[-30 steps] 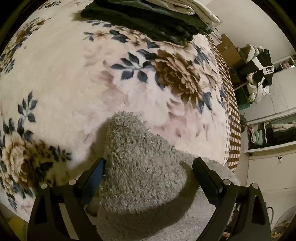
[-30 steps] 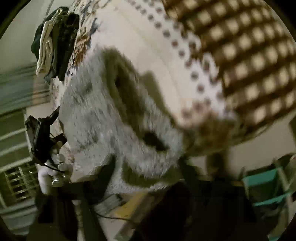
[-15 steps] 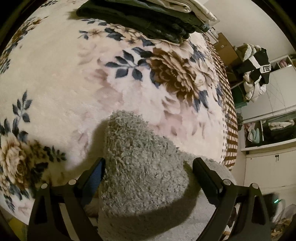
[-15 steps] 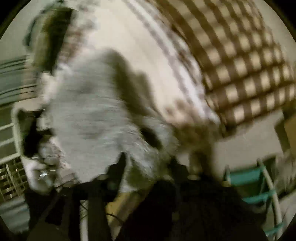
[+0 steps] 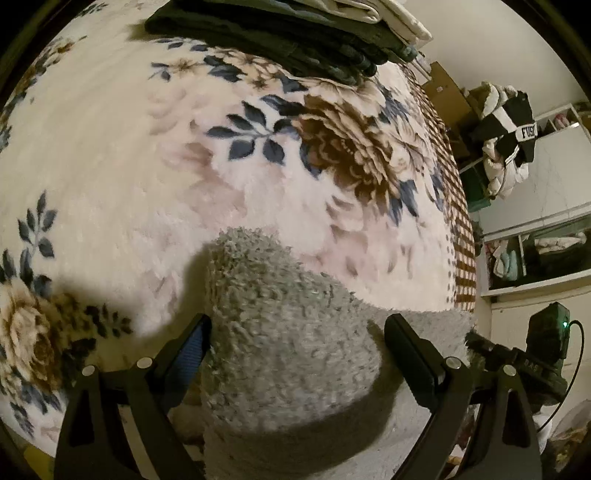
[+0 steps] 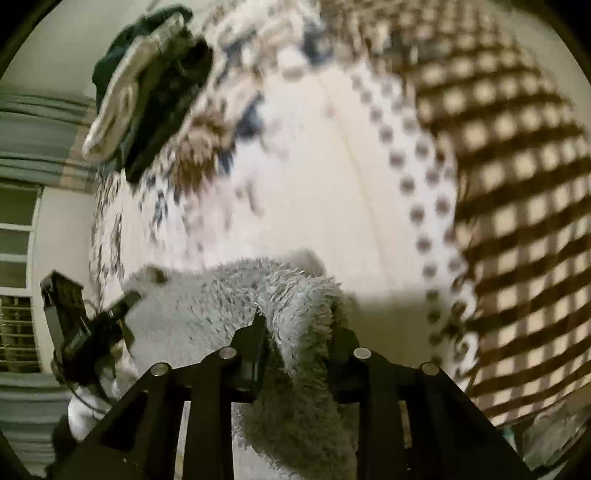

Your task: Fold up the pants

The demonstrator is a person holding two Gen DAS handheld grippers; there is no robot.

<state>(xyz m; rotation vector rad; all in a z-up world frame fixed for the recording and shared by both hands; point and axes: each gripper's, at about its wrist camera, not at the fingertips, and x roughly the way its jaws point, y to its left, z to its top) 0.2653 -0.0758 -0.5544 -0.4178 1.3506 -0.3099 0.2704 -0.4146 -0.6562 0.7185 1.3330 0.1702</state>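
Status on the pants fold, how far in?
Early. Done: a stack of folded dark and cream clothes sits at the far end of the floral blanket. In hand: fuzzy grey pants, right tool clamping an edge, left tool open around them. Left: the folding.

Item count: one pair of grey fleece pants (image 5: 288, 354); one floral blanket (image 5: 147, 166); one stack of folded clothes (image 5: 295, 33), ahead of the left gripper (image 5: 297, 347); two grippers.

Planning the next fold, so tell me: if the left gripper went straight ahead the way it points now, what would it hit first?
The left gripper would first meet the grey fleece pants bunched between its open jaws. Beyond them lies the floral blanket, then probably the stack of clothes; depth there is unclear.
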